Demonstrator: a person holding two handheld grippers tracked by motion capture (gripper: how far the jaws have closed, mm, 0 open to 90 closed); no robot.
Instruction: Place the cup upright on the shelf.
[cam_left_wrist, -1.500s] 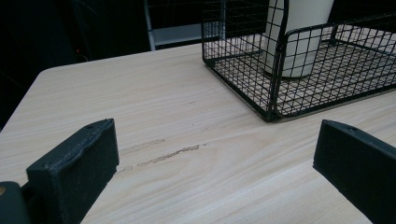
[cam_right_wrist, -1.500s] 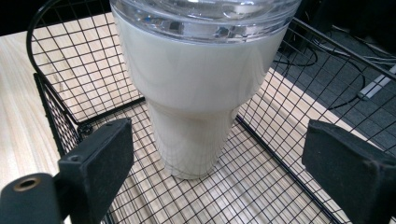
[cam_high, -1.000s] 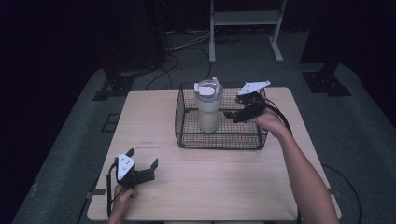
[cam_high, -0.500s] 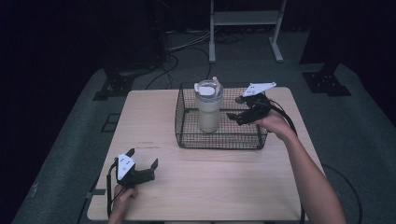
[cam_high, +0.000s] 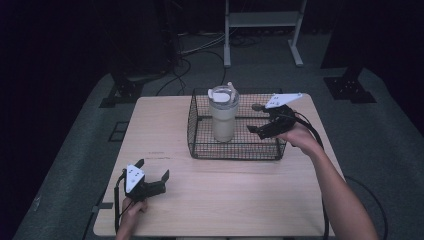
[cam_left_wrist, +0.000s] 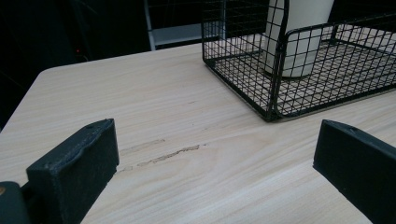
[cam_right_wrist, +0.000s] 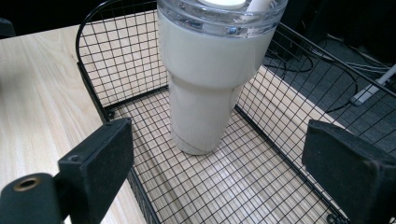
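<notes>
A cream tumbler (cam_high: 223, 114) (cam_right_wrist: 205, 88) with a clear lid stands upright in the left part of a black wire basket (cam_high: 200, 145) (cam_left_wrist: 275, 84) (cam_right_wrist: 100, 100) on the wooden table. My right gripper (cam_high: 254, 120) (cam_right_wrist: 219, 172) hovers open over the basket's right end, jaws wide apart and aimed at the tumbler, a short way from it. My left gripper (cam_high: 152, 169) (cam_left_wrist: 215, 168) rests low near the table's front left, open and holding nothing, pointing toward the basket.
The wooden table (cam_high: 165, 125) has bare surface left of and in front of the basket. A scuff mark (cam_left_wrist: 170, 155) lies on the wood ahead of the left gripper. A metal stand (cam_high: 262, 30) and cables (cam_high: 200, 47) sit on the dark floor behind.
My right gripper has drawn back to the right, away from the tumbler, toward the basket's right end. The left gripper has stayed put.
</notes>
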